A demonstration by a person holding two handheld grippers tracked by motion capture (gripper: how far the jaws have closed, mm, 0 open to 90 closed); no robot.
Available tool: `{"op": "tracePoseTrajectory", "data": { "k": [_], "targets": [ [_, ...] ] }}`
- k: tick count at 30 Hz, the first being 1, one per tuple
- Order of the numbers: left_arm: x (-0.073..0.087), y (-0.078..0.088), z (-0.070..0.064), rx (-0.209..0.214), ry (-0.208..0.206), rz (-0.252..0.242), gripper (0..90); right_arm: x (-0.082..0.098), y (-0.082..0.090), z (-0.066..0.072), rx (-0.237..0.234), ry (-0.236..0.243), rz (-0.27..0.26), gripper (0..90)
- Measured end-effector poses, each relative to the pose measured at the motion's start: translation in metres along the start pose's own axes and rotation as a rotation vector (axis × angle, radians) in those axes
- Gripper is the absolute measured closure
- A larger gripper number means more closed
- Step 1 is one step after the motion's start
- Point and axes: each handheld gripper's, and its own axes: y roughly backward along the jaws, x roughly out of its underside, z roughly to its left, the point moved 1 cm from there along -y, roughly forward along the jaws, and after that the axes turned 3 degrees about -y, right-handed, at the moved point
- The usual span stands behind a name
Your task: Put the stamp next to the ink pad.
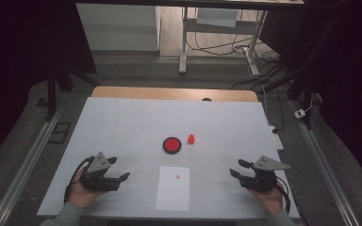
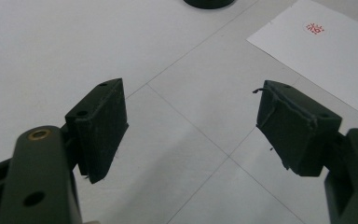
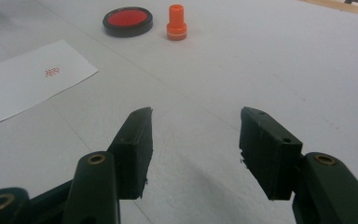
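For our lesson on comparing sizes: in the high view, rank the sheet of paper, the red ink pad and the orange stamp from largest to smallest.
1. Sheet of paper
2. Red ink pad
3. Orange stamp

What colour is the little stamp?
Orange stamp, clearest in the right gripper view.

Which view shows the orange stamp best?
The right gripper view: the orange stamp stands upright and close, its cap and base distinct, beside the red ink pad. The high view shows the stamp as a small orange blob right of the pad.
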Motion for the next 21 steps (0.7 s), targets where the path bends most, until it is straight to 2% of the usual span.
{"op": "tracePoseTrajectory", "data": {
  "k": [5,11,21],
  "targets": [
    [-0.0001,-0.0001,-0.0001,0.001,-0.001,0.001,24.3,0.0001,-0.0012,0.0028,-0.001,0.020,0.013,43.7],
    [0.0000,0.0002,-0.0003,0.000,0.000,0.000,24.3,-0.0012,0.0002,0.0018,0.012,0.018,0.007,43.7],
    [-0.0001,0.0004,0.0000,-0.001,0.000,-0.001,24.3,-0.0012,0.0002,0.0020,0.001,0.021,0.006,43.7]
  ]
}}
